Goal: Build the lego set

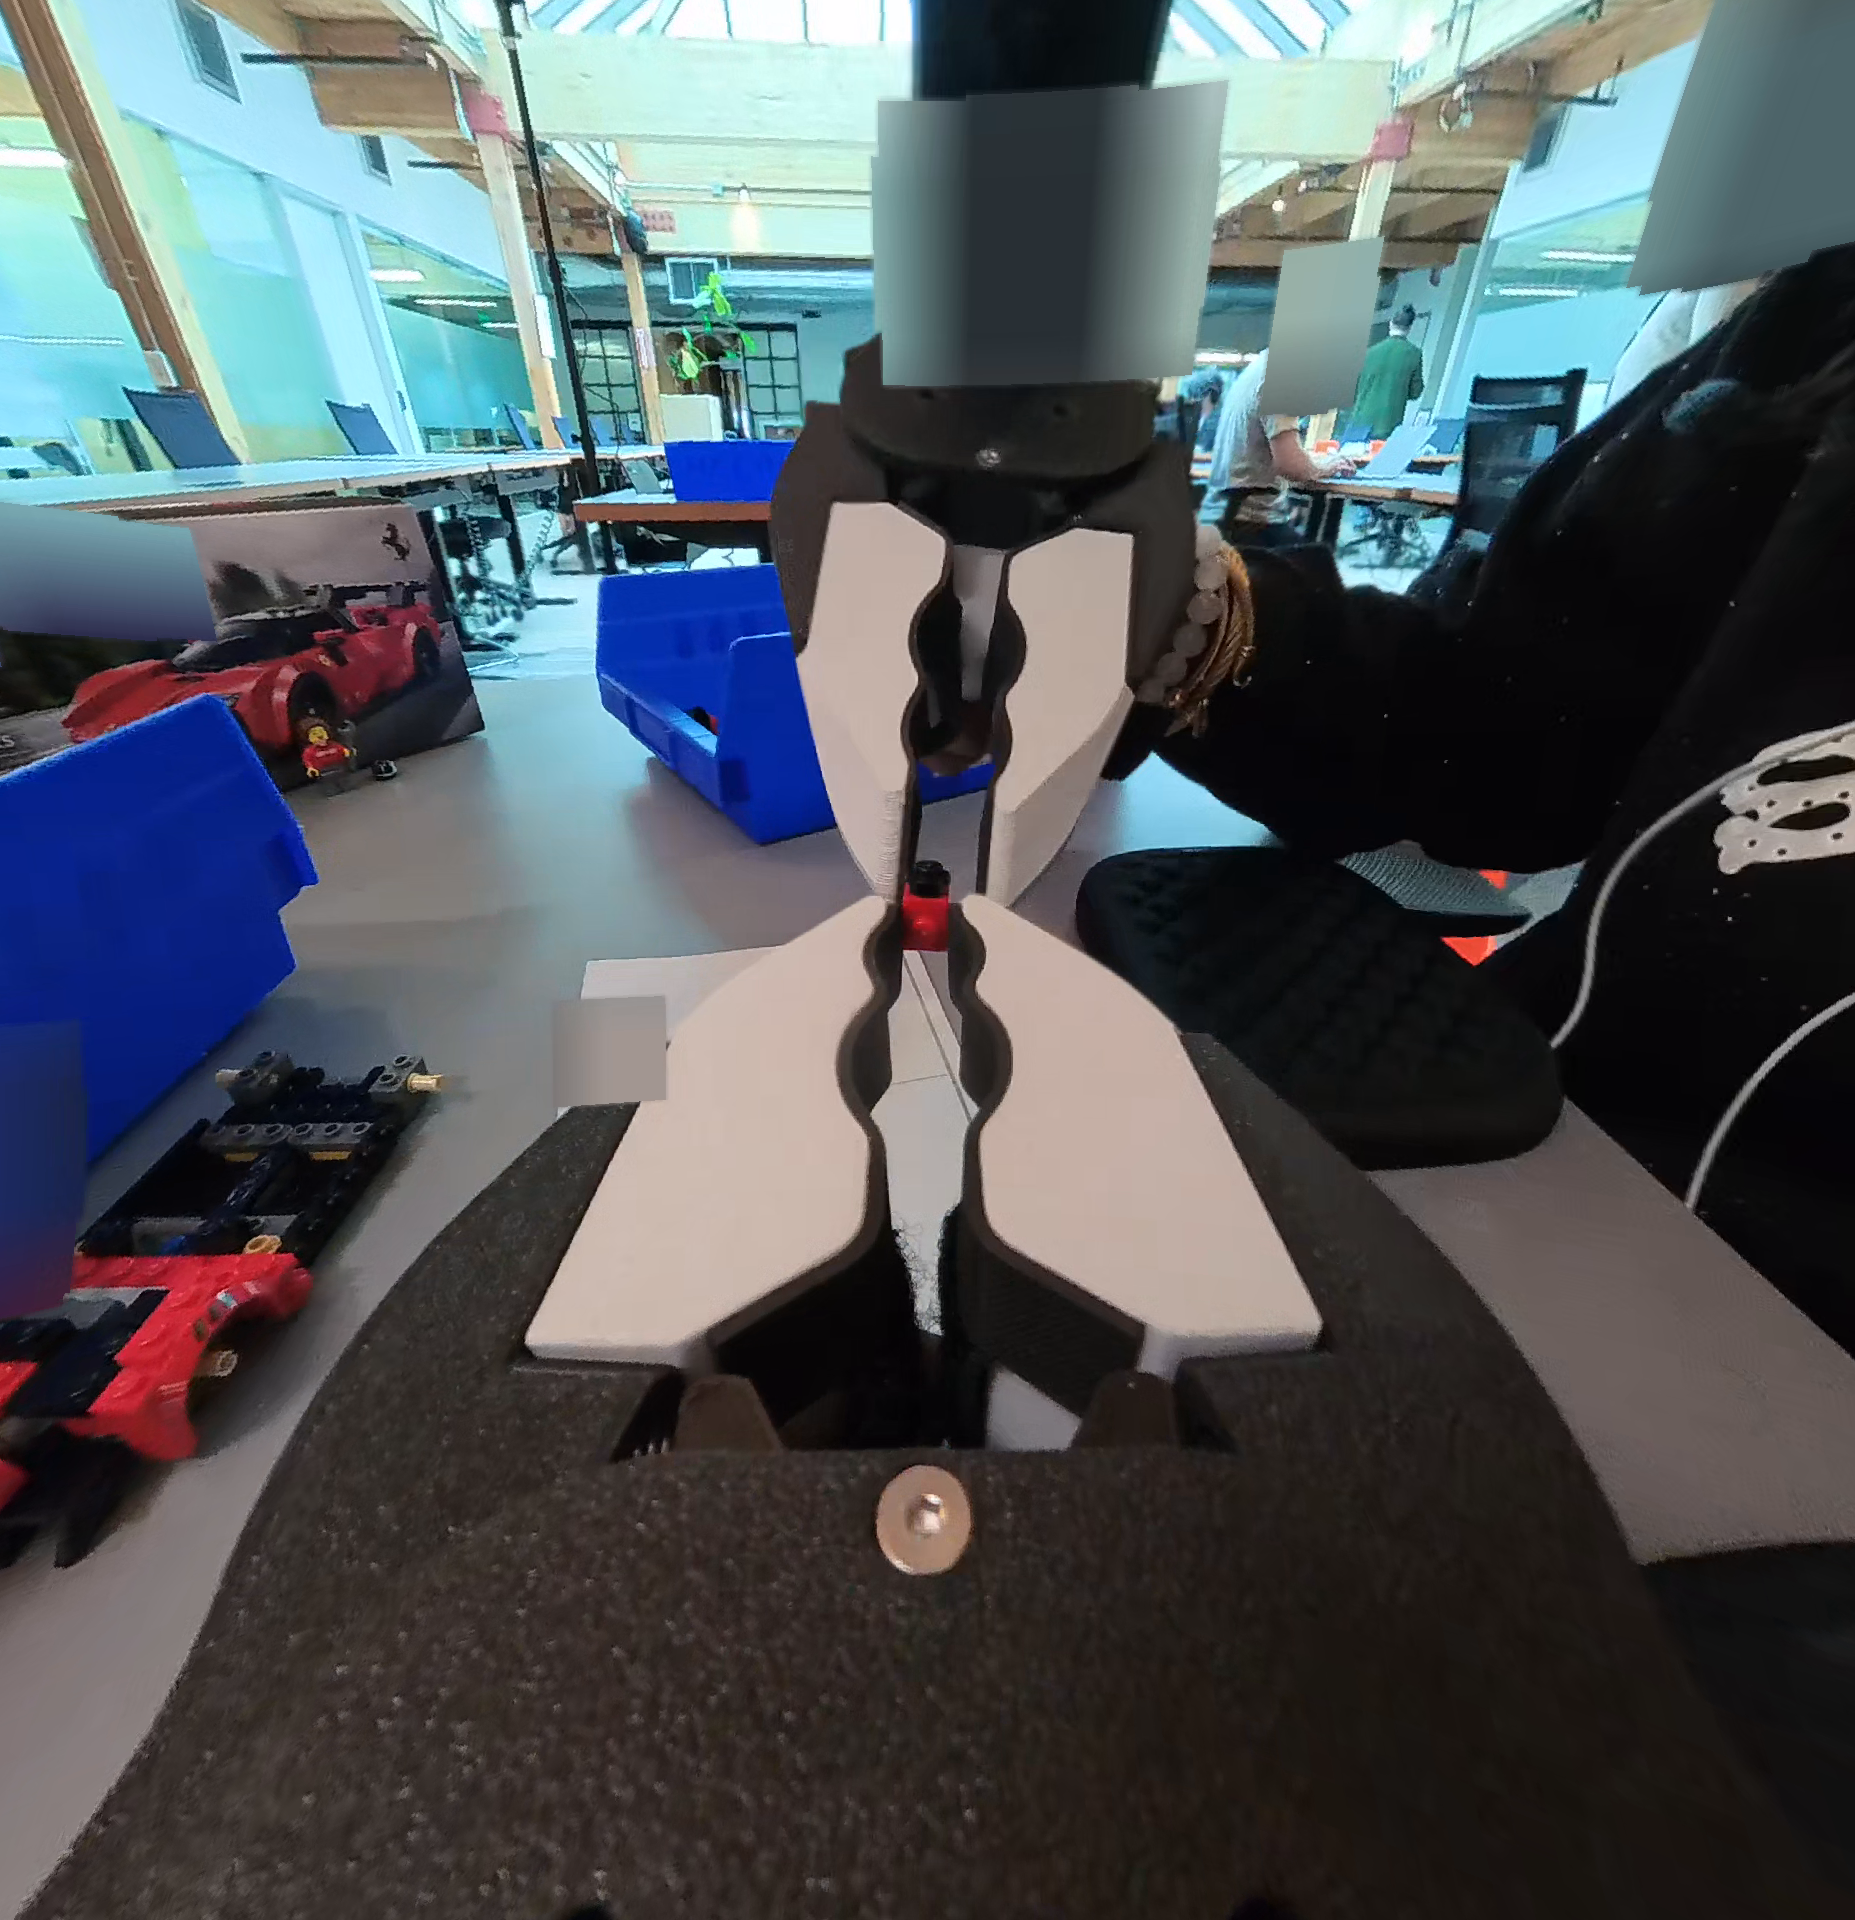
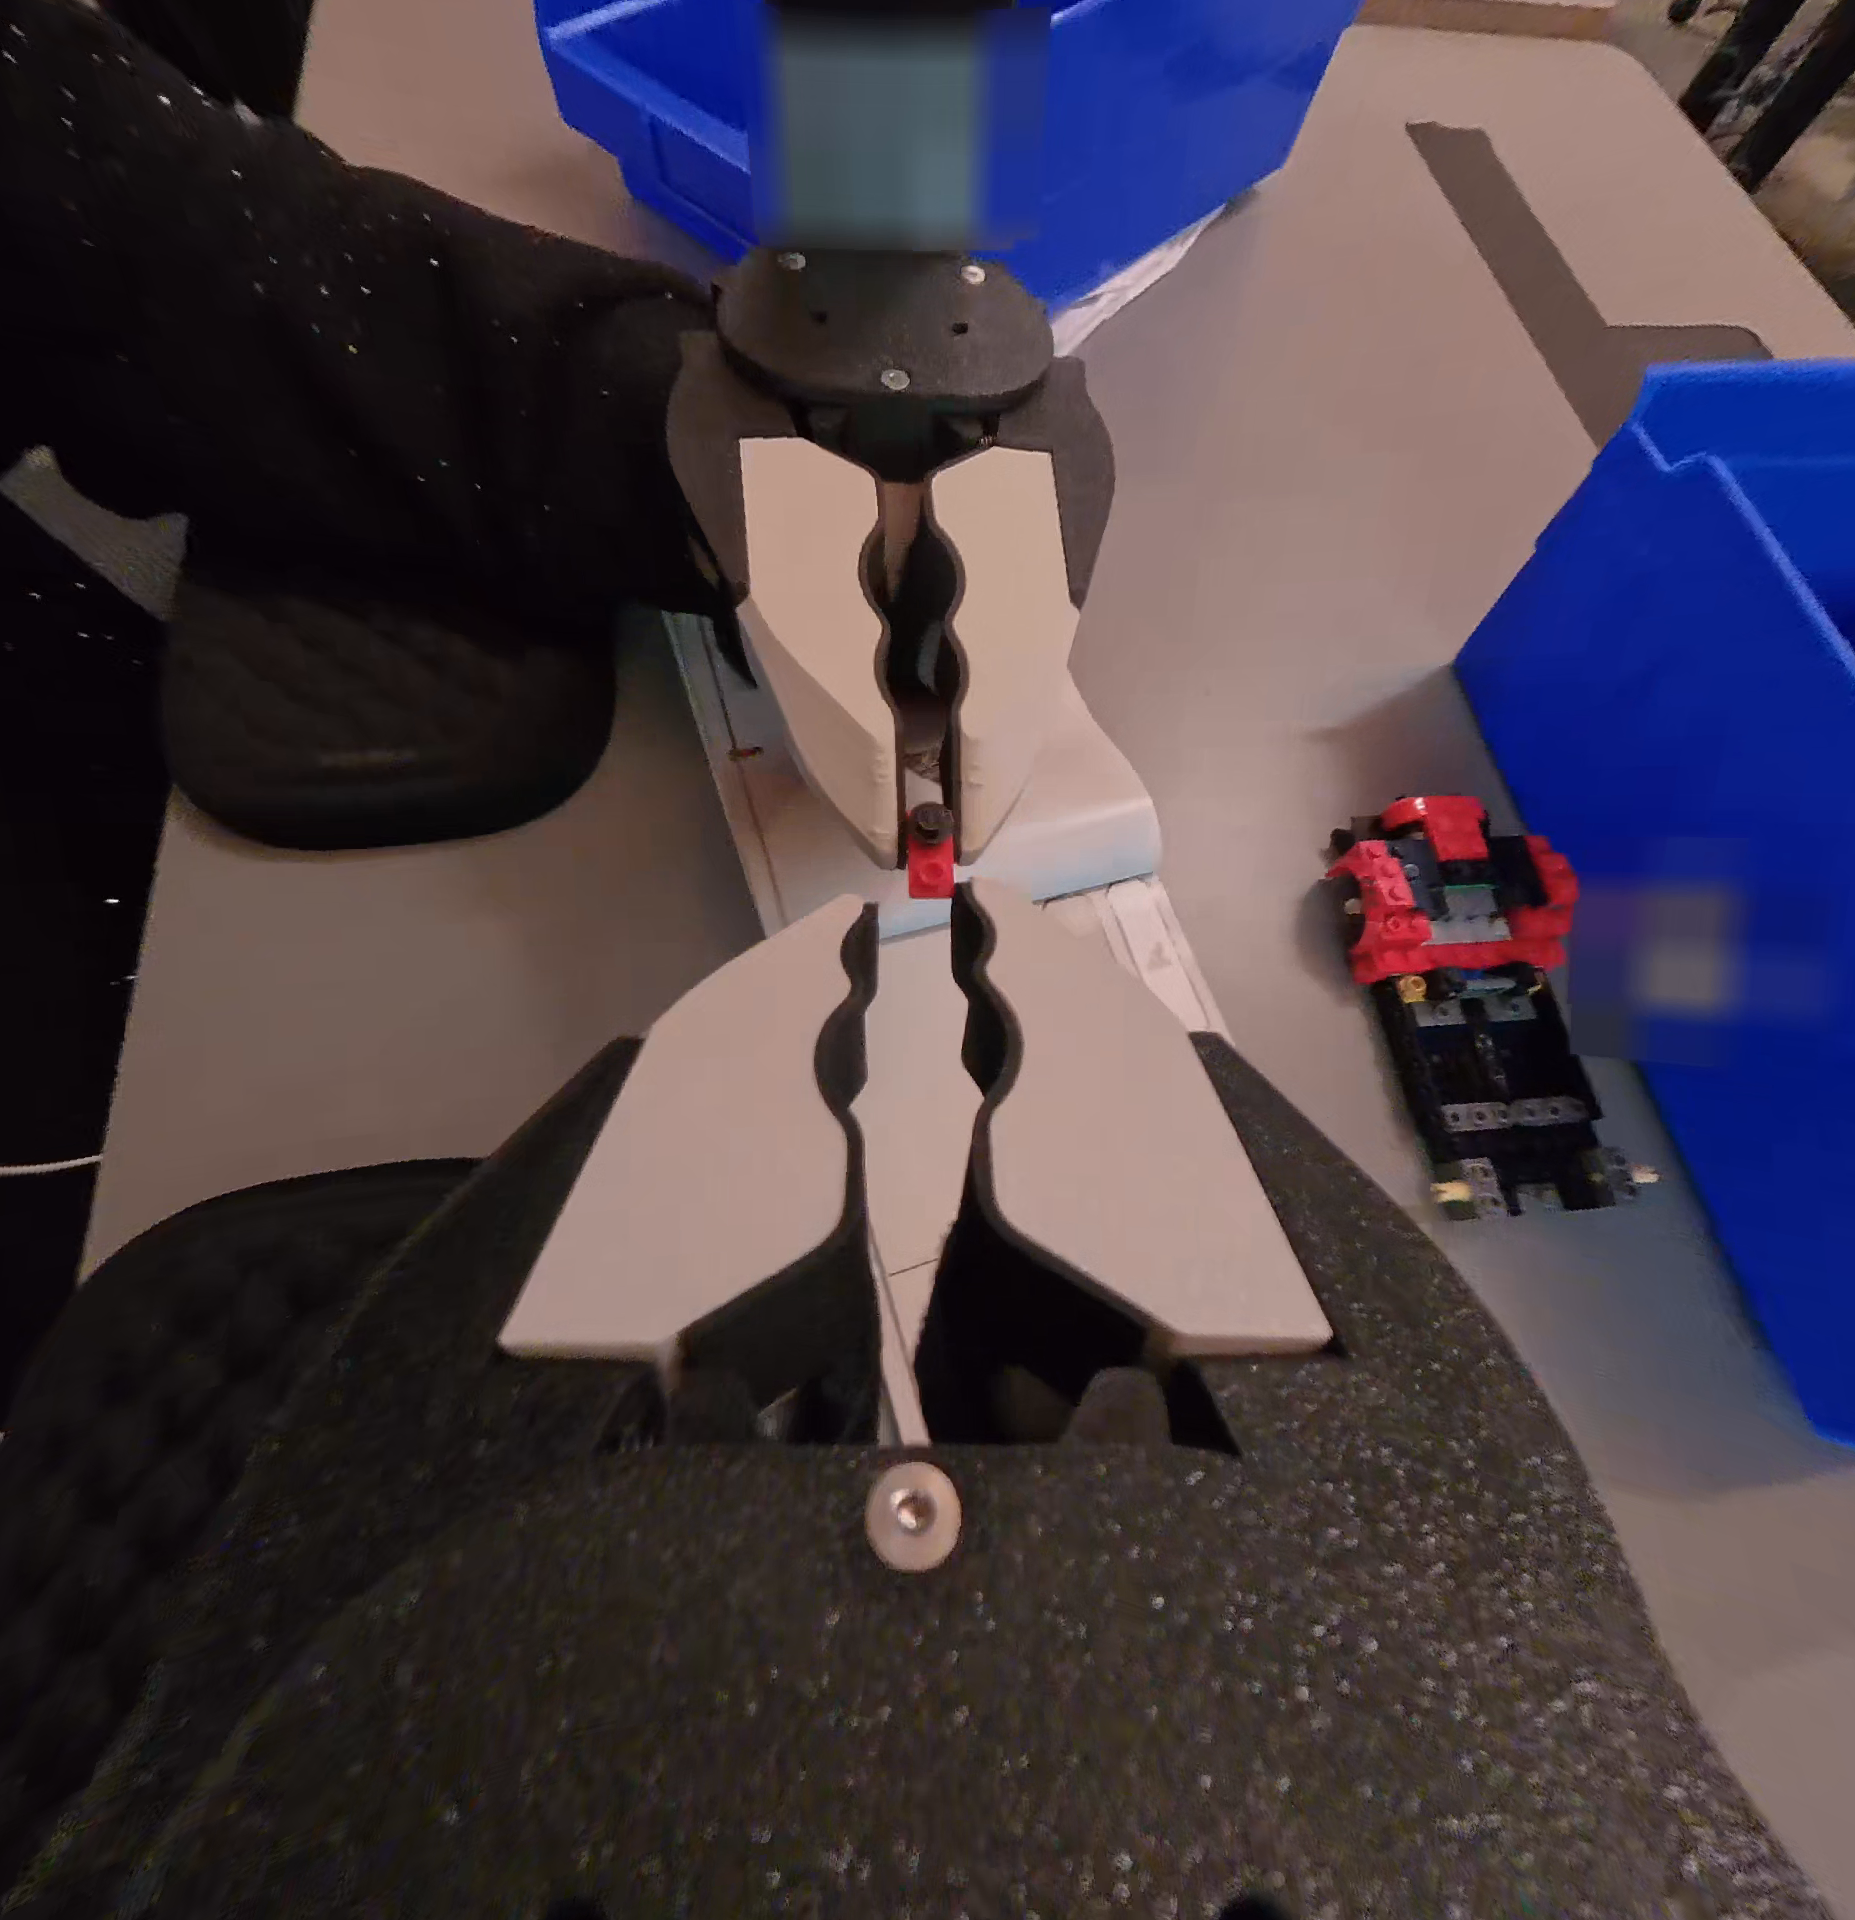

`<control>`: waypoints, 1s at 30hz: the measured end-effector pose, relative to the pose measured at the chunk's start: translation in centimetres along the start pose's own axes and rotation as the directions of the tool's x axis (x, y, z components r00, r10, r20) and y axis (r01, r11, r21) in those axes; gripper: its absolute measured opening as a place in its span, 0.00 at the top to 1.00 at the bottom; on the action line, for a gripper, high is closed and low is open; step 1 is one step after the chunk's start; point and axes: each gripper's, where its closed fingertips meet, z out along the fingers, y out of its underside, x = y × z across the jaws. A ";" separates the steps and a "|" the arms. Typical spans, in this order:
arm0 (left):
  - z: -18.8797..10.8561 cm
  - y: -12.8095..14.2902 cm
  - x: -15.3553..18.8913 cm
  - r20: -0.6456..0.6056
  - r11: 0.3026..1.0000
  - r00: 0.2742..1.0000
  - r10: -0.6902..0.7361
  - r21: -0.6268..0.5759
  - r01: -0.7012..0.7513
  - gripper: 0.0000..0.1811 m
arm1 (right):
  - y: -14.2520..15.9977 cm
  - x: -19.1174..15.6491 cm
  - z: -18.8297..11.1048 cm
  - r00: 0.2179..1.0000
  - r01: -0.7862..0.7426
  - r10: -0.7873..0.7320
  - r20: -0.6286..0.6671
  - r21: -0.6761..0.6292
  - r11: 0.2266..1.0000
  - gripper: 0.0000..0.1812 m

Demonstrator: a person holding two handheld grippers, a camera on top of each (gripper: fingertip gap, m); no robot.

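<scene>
A small red brick with a black piece on it is held above the grey table. My left gripper is shut on the red brick, its fingertips on both sides of it. In the right wrist view the brick sits in the far left gripper's tips. My right gripper meets it tip to tip; its jaws stand a narrow gap apart, wider than the brick, with nothing between them. The partly built red and black car lies on the table, and shows at the right in the right wrist view.
Blue bins stand at the left and the middle back, and in the right wrist view at the right and the top. The set's box stands behind. A white booklet lies below the grippers. Black cushions and a person's black sleeve are close. Left and right tips are no more than a few centimetres apart.
</scene>
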 end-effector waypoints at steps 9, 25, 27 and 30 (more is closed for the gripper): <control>1.3 1.7 0.0 -0.015 0.993 1.000 -0.001 -0.116 0.000 0.96 | 1.4 0.2 0.1 0.996 -0.046 0.045 0.071 0.020 0.999 0.96; 2.3 8.9 -2.2 -0.074 0.775 0.996 0.055 -0.626 -0.090 0.94 | 8.4 1.7 3.3 0.991 -0.110 0.125 0.051 -0.224 0.968 0.96; 2.3 9.2 -2.1 -0.082 0.777 0.995 0.055 -0.623 -0.094 0.94 | 8.7 1.4 3.6 0.990 -0.111 0.129 0.064 -0.230 0.967 0.96; 2.2 9.2 -2.1 -0.083 0.777 0.995 0.049 -0.623 -0.090 0.94 | 8.6 1.4 3.7 0.988 -0.120 0.138 0.069 -0.224 0.967 0.96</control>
